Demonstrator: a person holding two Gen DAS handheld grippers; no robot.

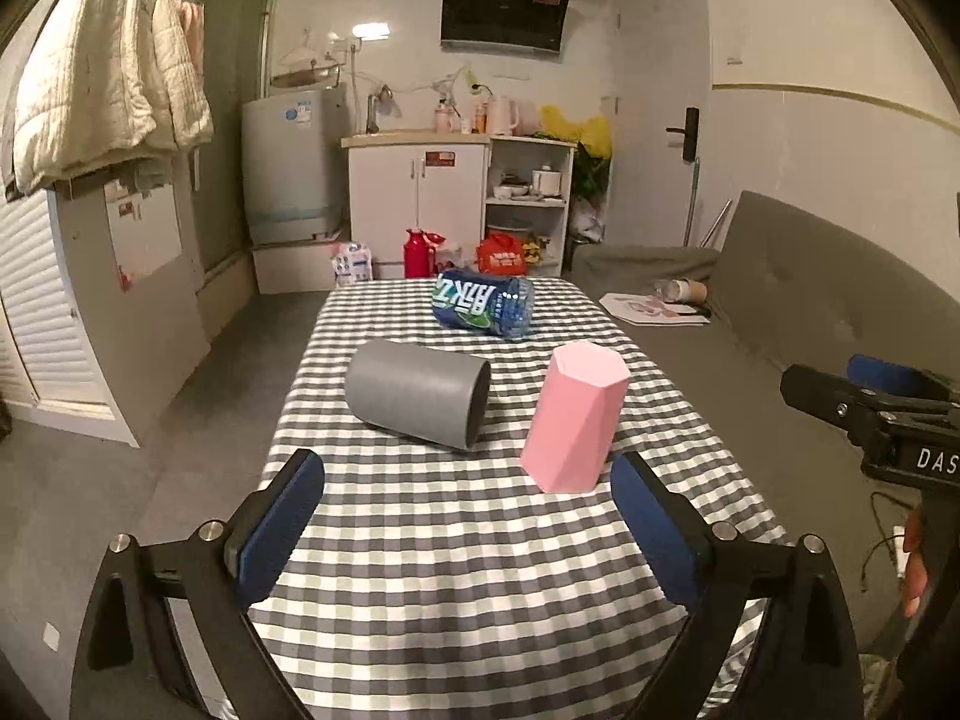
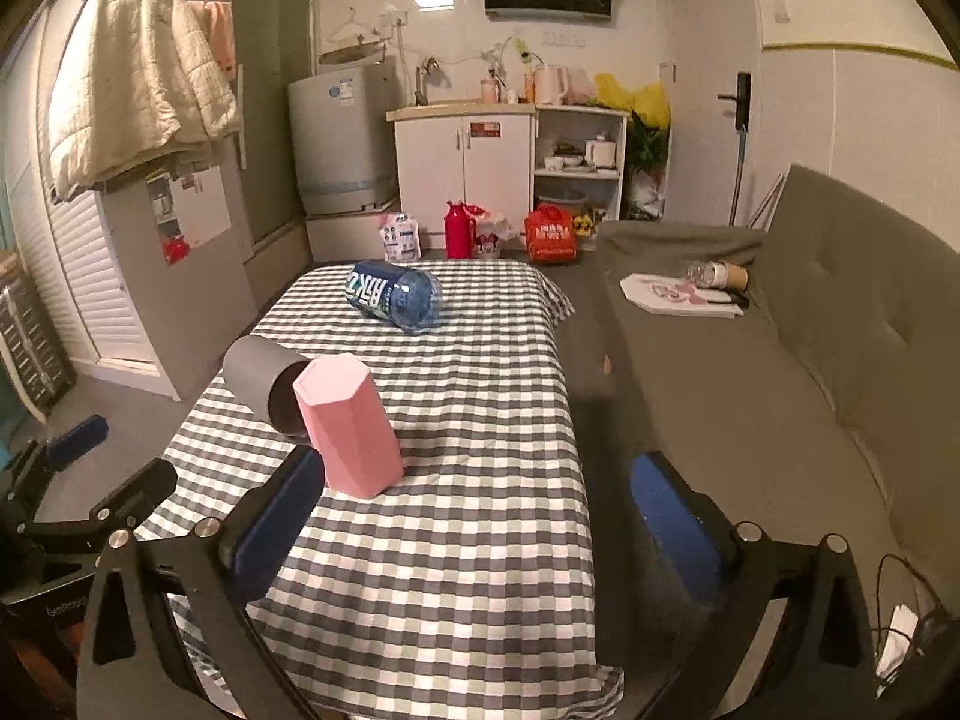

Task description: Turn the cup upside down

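Pink cup [image 1: 575,420] stands closed end up on checked table [image 1: 468,570], apparently already flipped; grey cup [image 1: 418,393] lies on its side beside it. Left gripper [image 1: 468,516] and right gripper [image 2: 474,516] spread, empty, clear.

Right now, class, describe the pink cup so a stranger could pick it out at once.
Find the checked table in the middle of the room. Near its front, to the right of a grey cup lying on its side, stands the pink cup. It alone is pink, faceted, and upright with its closed end on top.
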